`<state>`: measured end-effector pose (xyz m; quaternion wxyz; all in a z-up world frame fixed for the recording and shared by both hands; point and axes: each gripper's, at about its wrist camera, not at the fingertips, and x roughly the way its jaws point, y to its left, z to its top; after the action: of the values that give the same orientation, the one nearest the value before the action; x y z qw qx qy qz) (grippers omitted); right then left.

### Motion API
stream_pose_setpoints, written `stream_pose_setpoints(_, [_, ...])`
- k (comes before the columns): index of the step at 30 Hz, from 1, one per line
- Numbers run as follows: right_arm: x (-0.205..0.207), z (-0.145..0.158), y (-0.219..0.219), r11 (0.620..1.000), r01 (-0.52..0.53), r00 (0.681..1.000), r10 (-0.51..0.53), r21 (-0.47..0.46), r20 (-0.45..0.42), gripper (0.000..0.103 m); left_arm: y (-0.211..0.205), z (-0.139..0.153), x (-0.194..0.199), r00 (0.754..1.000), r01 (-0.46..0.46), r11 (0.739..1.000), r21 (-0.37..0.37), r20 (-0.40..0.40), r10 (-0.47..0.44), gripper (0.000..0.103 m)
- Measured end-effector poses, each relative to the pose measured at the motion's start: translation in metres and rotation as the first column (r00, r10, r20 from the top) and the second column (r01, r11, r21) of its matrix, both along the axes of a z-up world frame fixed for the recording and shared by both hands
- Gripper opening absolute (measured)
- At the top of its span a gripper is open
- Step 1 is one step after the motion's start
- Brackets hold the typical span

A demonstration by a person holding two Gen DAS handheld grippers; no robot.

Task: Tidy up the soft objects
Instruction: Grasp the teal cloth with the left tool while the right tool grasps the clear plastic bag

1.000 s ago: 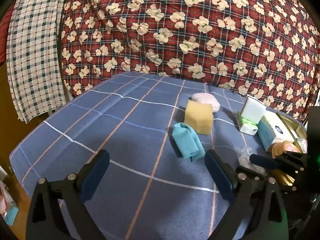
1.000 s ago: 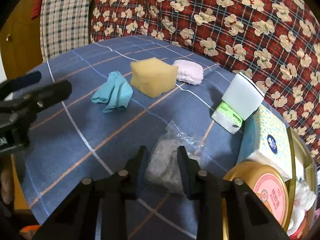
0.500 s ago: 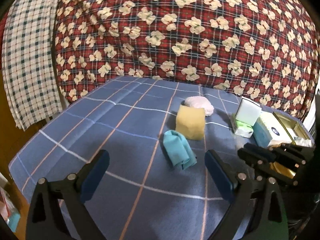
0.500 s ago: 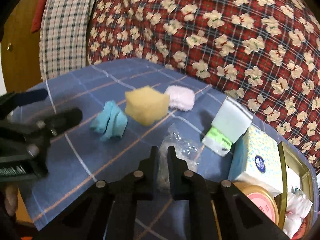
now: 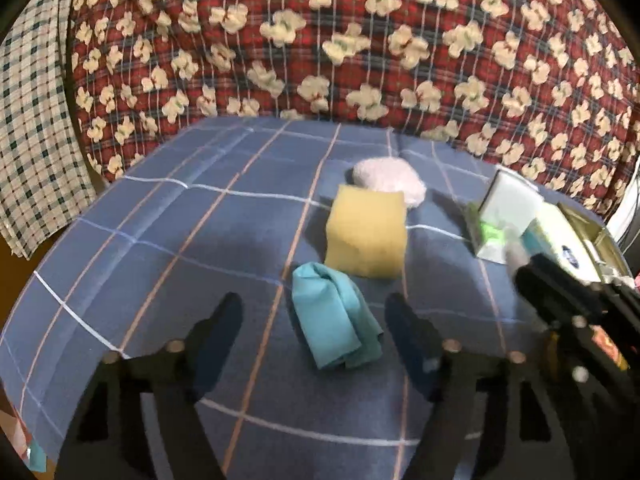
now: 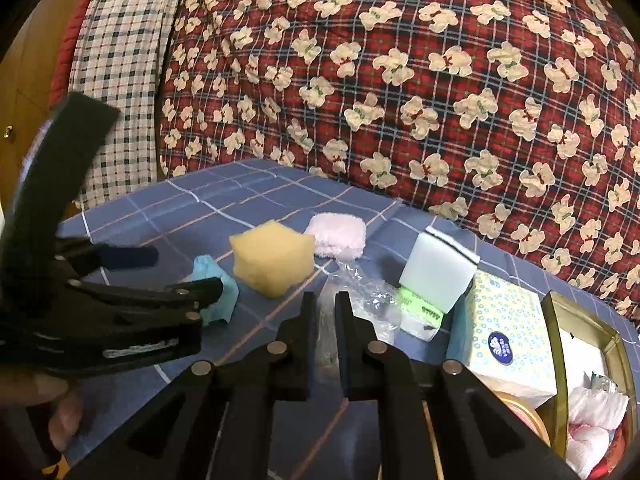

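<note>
A folded teal cloth (image 5: 334, 316) lies on the blue checked tablecloth (image 5: 160, 240), between the fingers of my open left gripper (image 5: 314, 320). Behind it stand a yellow sponge cube (image 5: 366, 232) and a pink fluffy cloth (image 5: 390, 178). My right gripper (image 6: 325, 312) is shut on a clear plastic bag (image 6: 360, 300) and holds it above the table. In the right wrist view the yellow sponge (image 6: 272, 256), pink cloth (image 6: 340, 234), teal cloth (image 6: 214, 292) and left gripper (image 6: 176, 276) show at left.
A white sponge block (image 6: 438, 276) on a green pack, a tissue box (image 6: 508, 328), a round tin lid (image 6: 520, 416) and a gold tin (image 6: 588, 380) holding white soft items sit at right. A red floral quilt (image 6: 400, 80) rises behind the table.
My right gripper closed on the plastic bag and lifted it off the table. My left gripper moved forward so its fingers now flank the teal cloth.
</note>
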<state>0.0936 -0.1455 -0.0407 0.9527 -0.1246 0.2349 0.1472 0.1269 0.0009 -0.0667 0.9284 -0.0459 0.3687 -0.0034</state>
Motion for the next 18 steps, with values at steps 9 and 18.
stream_pose_setpoints(9, [0.005, 0.0, -0.001, 1.0, 0.0, 1.0, 0.0, 0.015, -0.003, 0.01, -0.015, -0.006, 0.012, 0.998, 0.039, 0.999, 0.019, -0.043, -0.038, 0.034])
stream_pose_setpoints(18, [0.002, 0.002, -0.007, 0.998, -0.011, 1.0, 0.011, 0.065, 0.009, 0.01, -0.02, -0.003, 0.009, 0.998, 0.056, 0.998, 0.027, -0.018, -0.056, 0.007])
